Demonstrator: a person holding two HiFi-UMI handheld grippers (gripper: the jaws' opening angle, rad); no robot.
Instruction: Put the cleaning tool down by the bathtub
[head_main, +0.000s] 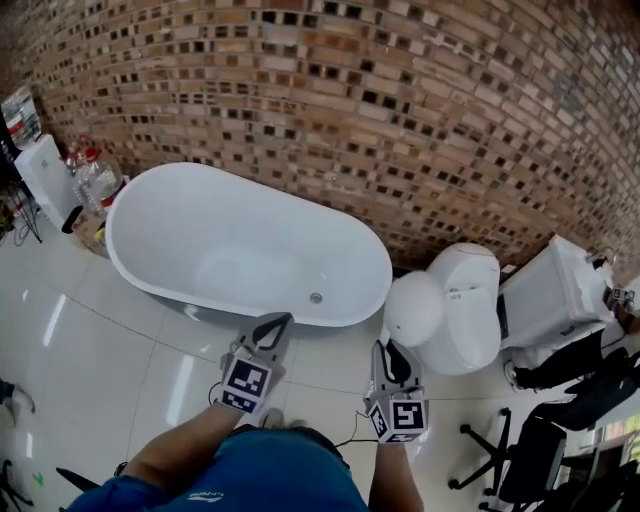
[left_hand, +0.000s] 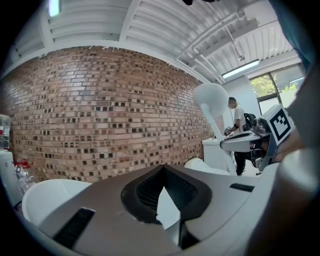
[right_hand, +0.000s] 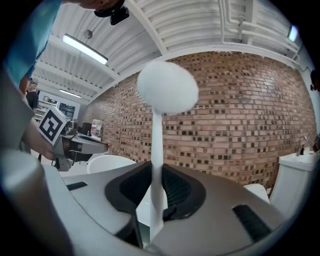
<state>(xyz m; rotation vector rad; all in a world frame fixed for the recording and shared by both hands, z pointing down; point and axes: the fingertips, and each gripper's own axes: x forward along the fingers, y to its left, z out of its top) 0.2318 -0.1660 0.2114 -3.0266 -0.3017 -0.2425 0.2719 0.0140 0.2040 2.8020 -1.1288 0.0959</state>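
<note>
— Where is the cleaning tool (head_main: 414, 309) now?
— It is in the right gripper (right_hand: 156, 172). The jaws press on its thin white handle (right_hand: 157, 145) from both sides, and the handle stands upright between them. The round white head (right_hand: 167, 92) is on top, well above the jaws. Whether the head is a sponge or a soft brush, I cannot tell; it looks only smooth and pale.
— And is it by the bathtub (head_main: 180, 210)?
— Near, but not put down. In the head view the tool is in the air above the white floor (head_main: 110, 340), just beside the drain end of the bathtub. Its head covers a part of the toilet (head_main: 470, 300) behind it.
— What does the left gripper (head_main: 277, 326) do?
— It holds nothing. Its two jaws come together at the tips, with no thing between them, and it points toward the near rim of the bathtub. It is just beside the right gripper, to the left of it.
— What else is around?
— A brick wall (head_main: 400, 100) goes behind the bathtub and the toilet. Some clear bottles (head_main: 92, 175) stand at the far left end of the bathtub.
</note>
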